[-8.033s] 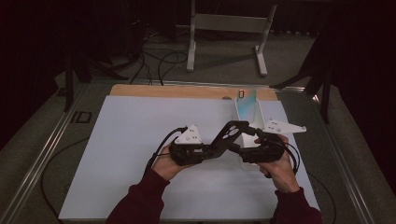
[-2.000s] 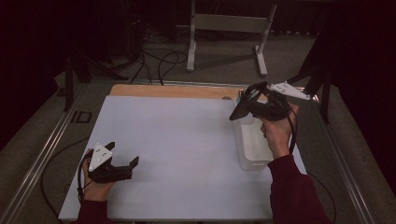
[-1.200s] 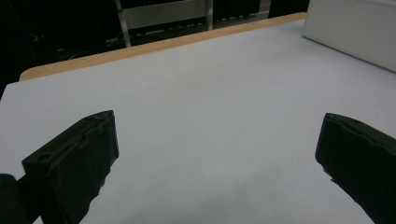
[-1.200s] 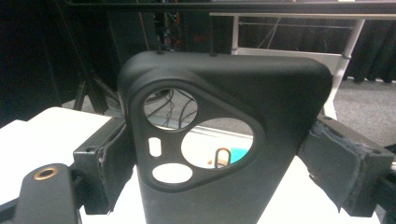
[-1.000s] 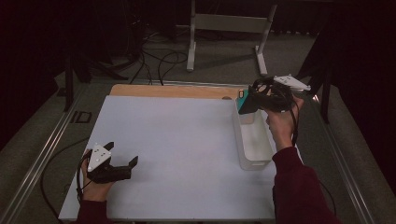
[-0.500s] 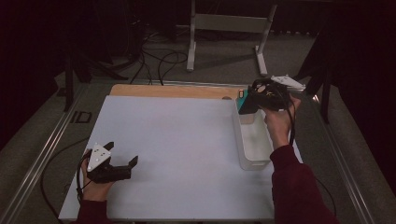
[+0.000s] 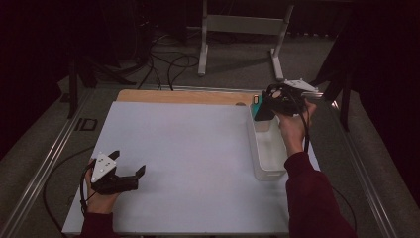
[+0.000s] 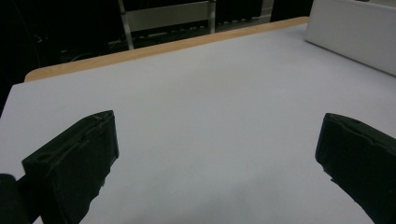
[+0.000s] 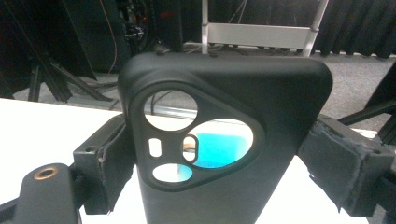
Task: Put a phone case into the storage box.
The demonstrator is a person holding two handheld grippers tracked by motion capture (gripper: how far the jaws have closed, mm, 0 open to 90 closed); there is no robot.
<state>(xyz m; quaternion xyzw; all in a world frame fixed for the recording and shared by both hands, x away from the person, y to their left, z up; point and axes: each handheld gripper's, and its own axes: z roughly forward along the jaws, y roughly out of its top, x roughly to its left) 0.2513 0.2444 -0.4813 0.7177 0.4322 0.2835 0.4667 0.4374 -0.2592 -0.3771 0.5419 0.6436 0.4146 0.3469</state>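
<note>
Since half a second ago, the right gripper (image 7: 264,108) has barely moved, still clamping the black phone case (image 9: 219,140) over the clear bin's (image 7: 267,153) far end; the left gripper (image 8: 219,163) rests released, well left of it. Any writing seems unreadable.

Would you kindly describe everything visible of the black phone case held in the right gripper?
The black phone case looks matte and rubbery, with rounded corners and a large camera cutout of several openings showing through. It stands upright, empty, clamped at both sides by the right gripper, raised over the far end of the clear tray.
</note>
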